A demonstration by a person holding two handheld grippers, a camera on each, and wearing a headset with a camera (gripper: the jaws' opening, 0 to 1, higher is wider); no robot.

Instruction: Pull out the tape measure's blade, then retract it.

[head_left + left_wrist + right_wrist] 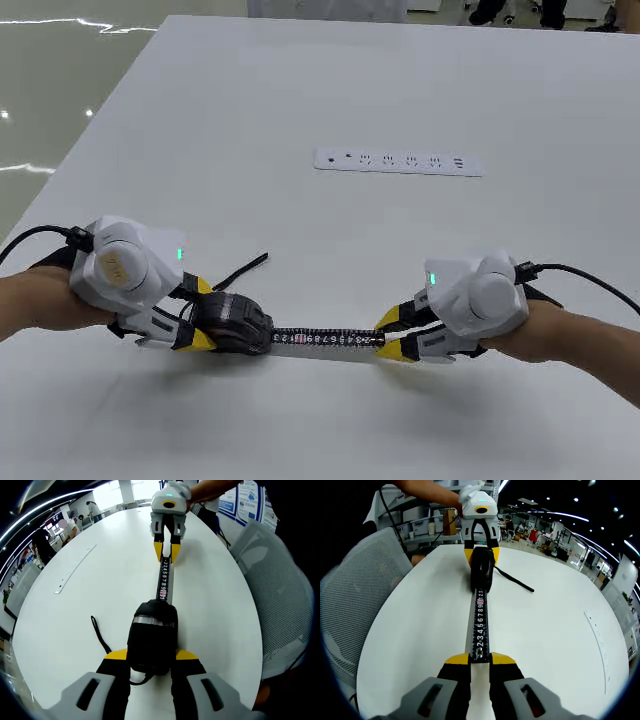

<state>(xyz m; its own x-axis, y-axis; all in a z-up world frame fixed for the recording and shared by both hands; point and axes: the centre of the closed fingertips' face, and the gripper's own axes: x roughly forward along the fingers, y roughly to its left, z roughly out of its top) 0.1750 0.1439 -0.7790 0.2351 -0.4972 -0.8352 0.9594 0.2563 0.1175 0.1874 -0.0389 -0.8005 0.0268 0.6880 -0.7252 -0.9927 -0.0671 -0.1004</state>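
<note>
i'm clamping my left gripper [203,313] on the rigid tape measure case [235,322] and pinching the blade [325,338] end with my right gripper [388,335]; it's probably thin, springy, slippery.

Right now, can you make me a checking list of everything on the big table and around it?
Surface: smooth white table, flat and matte.
Job's things: black tape measure case lies on the table; its dark numbered blade is out partway, running straight to the right tool; thin black wrist strap lies beside the case.
Clutter: long flat white strip with dark marks, maybe a power strip, well away from the tools.
Tools: left tool shut on the case; right tool shut on the blade's end.
Cables: left black cable and right black cable, one from each tool.
Surroundings: grey mesh chair beside the table; glossy floor.
</note>
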